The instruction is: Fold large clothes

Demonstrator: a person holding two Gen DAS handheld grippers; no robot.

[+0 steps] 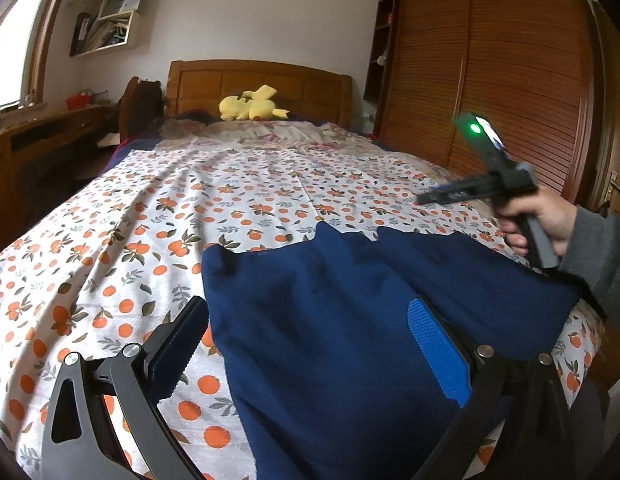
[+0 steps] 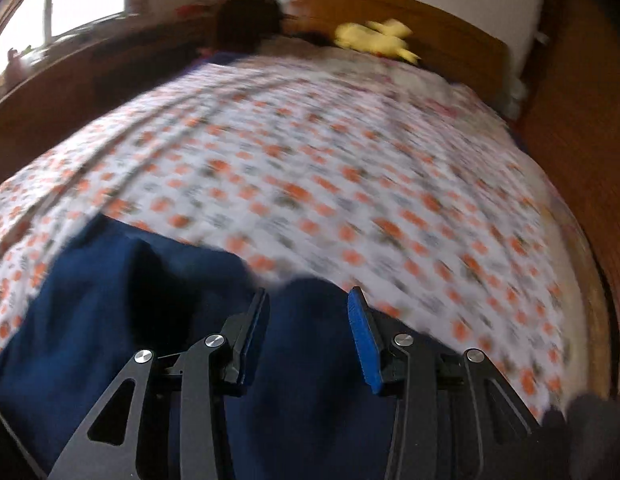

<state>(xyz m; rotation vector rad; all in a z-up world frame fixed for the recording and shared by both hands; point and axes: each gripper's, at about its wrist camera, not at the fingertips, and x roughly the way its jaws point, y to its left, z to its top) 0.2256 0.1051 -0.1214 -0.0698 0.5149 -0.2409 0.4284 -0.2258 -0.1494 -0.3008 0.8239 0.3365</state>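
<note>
The navy garment (image 1: 330,320) lies across the near end of the bed (image 1: 170,208), filling the lower centre and right of the left wrist view. The left gripper (image 1: 318,344) hovers over it, jaws spread wide, the garment's left edge between them but not pinched. The right gripper (image 2: 308,332), jaws parted and holding nothing, sits above the garment's far edge at lower centre of its blurred view. The cloth's long axis seems to run left to right, so each gripper has its own end nearest.
</note>
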